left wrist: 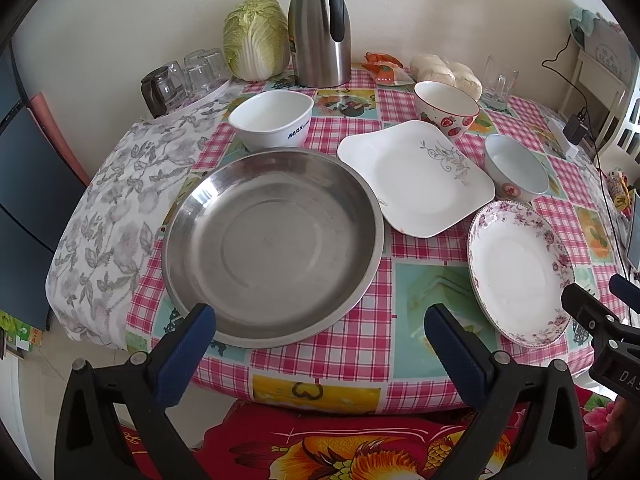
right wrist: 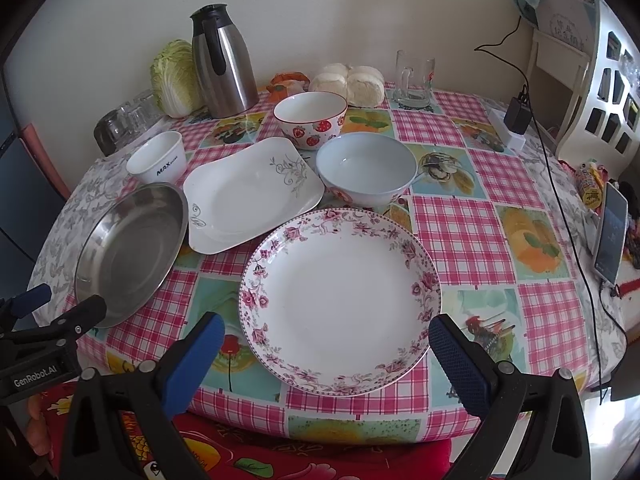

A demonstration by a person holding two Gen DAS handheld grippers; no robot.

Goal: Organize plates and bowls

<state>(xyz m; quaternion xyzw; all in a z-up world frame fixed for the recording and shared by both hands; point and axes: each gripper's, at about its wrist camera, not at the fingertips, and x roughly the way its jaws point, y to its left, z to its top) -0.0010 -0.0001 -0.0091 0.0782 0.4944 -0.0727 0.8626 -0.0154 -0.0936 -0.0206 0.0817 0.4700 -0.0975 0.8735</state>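
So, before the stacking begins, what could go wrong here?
Three risks, as I judge them:
1. The floral round plate lies close to the table's near edge; a push from the right tongs might slide it off.
2. The square plate overlaps the steel basin, so lifting either may disturb the other.
3. The blue bowl sits right behind the floral plate and might get bumped.

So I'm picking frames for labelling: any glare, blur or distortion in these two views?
Left wrist view: sharp, strong fisheye bending at the table edge; soft window glare on the steel basin, dark vignette corners. Right wrist view: equally sharp, floral plate evenly lit, mild sheen on the thermos, the right side brighter.
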